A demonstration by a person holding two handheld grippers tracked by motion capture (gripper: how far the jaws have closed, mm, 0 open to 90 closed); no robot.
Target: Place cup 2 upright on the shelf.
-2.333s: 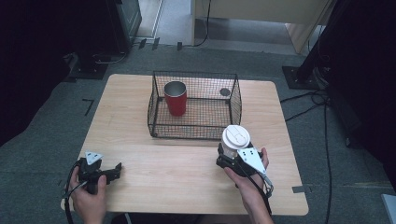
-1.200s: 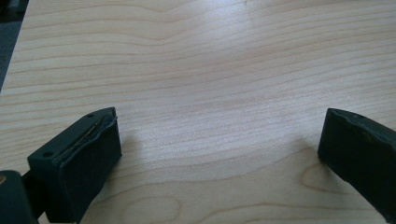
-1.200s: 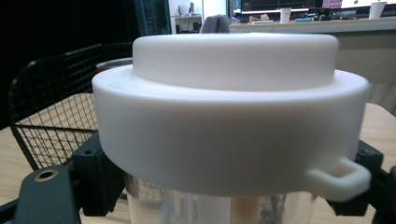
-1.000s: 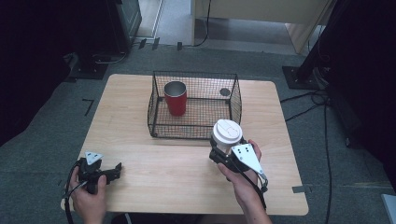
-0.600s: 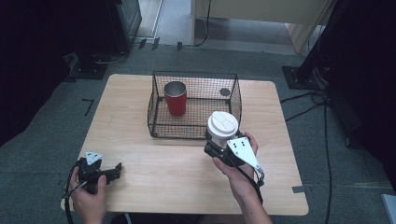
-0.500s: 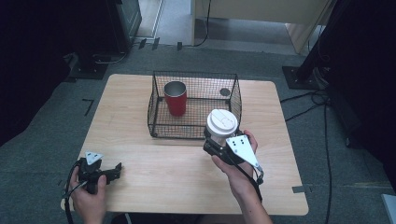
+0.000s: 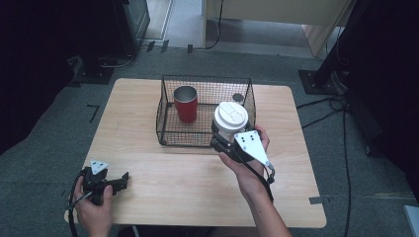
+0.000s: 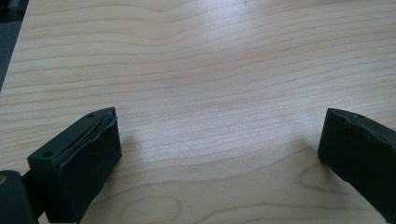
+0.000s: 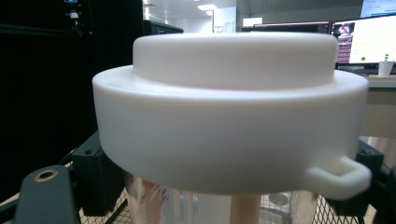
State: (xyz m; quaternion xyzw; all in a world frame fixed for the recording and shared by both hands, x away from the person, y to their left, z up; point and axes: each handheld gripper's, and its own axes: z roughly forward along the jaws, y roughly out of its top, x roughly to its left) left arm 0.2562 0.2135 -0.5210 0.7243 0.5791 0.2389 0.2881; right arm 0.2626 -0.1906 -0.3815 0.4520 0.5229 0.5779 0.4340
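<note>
Left gripper (image 7: 116,181): near table (image 7: 197,192) corner, jaws spread wide over bare wood, nothing between them. Right gripper (image 7: 223,143): clamped on lidded cup (image 7: 230,121), gripping the clear body just under its white lid (image 9: 229,112); cup upright, long axis vertical, carried above the near wall of the wire basket (image 7: 205,109). Basket interior lies directly beyond the fingers; red cup (image 7: 186,103) stands in its left half, right half free.

Right tool (image 7: 226,140) clamped, raised; left tool (image 7: 121,180) spread, low.
</note>
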